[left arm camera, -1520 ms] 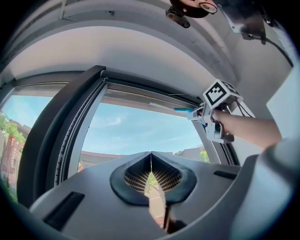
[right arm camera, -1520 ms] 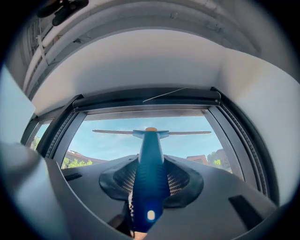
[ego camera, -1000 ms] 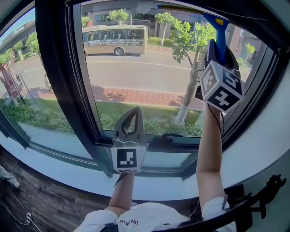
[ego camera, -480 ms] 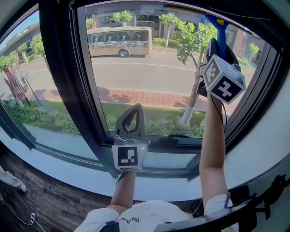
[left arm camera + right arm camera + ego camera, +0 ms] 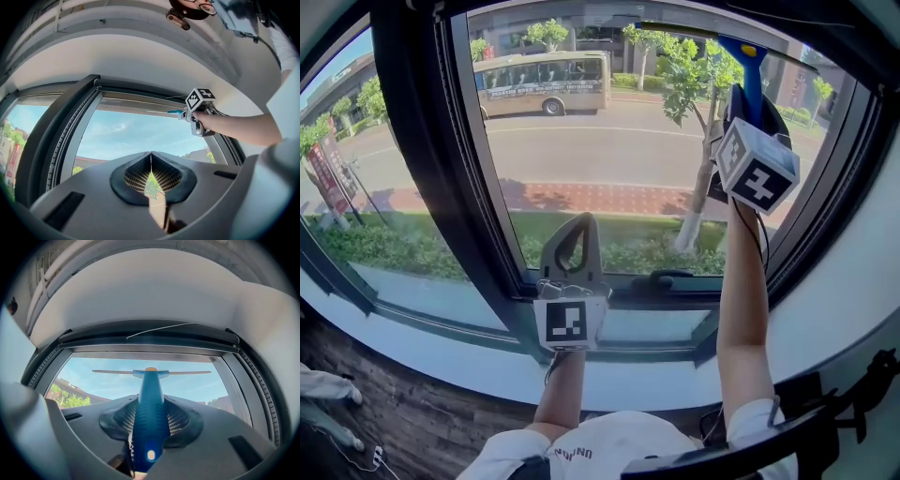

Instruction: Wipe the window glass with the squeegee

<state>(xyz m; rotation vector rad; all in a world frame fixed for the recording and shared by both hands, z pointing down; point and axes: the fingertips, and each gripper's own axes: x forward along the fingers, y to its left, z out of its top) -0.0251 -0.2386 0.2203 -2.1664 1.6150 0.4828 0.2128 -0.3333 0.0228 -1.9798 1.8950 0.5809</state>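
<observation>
Gripping the blue squeegee (image 5: 150,399) by its handle, the right gripper (image 5: 150,420) has its jaws clamped on either side, with the blade up at 12 o'clock near the top edge of the window glass (image 5: 609,159). Whether the blade touches the pane cannot be told. In the head view only the upper handle shows, at 1 o'clock. The marker cube (image 5: 757,167) covers the rest, and the blade is mostly lost under the dark frame (image 5: 422,141). The left gripper (image 5: 579,234) sits low at 6 o'clock by the sill, its jaws pressed together with nothing between them. A bus (image 5: 542,82) passes outside at 11 o'clock.
</observation>
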